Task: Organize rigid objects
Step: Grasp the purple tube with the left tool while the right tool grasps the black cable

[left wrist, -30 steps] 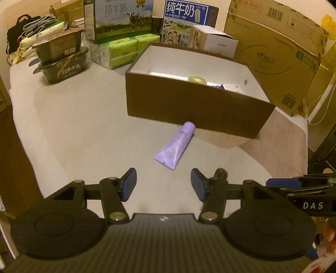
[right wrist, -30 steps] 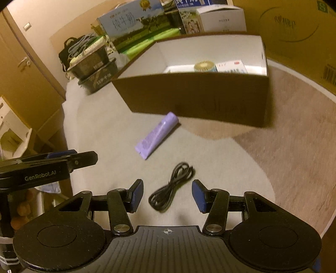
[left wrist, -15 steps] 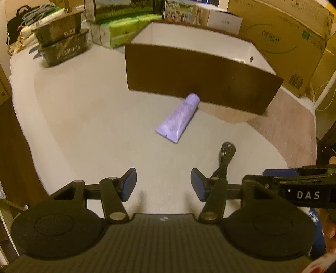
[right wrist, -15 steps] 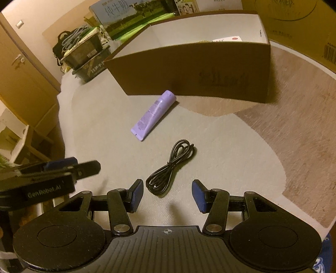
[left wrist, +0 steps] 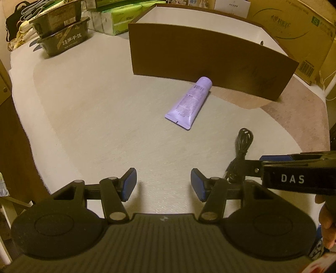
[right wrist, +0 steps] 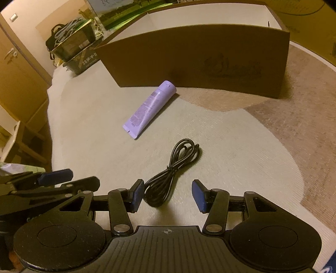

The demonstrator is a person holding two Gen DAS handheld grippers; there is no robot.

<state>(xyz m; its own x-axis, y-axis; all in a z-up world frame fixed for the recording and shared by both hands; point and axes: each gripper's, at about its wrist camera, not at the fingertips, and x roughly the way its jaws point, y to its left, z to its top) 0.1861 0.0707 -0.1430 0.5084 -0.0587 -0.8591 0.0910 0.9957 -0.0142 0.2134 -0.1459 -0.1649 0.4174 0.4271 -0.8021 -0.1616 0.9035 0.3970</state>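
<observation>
A purple tube (left wrist: 190, 103) (right wrist: 149, 109) lies on the pale table cover, its cap end close to the front wall of a brown cardboard box (left wrist: 210, 63) (right wrist: 199, 63). Nearer to me lies a coiled black cable (right wrist: 172, 172) (left wrist: 241, 147). My right gripper (right wrist: 168, 194) stands open just over the cable's near end, which lies between its fingers beside the left pad, untouched as far as I can tell. My left gripper (left wrist: 163, 184) is open over bare cover, left of the cable and short of the tube. The box's contents are hidden behind its wall.
Stacked dark food trays (left wrist: 61, 35) and green tissue packs (left wrist: 124, 19) stand at the back left. A large cardboard carton (left wrist: 294, 31) stands at the back right. The table edge (left wrist: 25, 134) runs down the left. A wooden cabinet door (right wrist: 19, 69) stands at the far left.
Both grippers have sunk toward the table and tilted further down. The box's inside has dropped out of sight. The cable's near end has come between the right gripper's fingers.
</observation>
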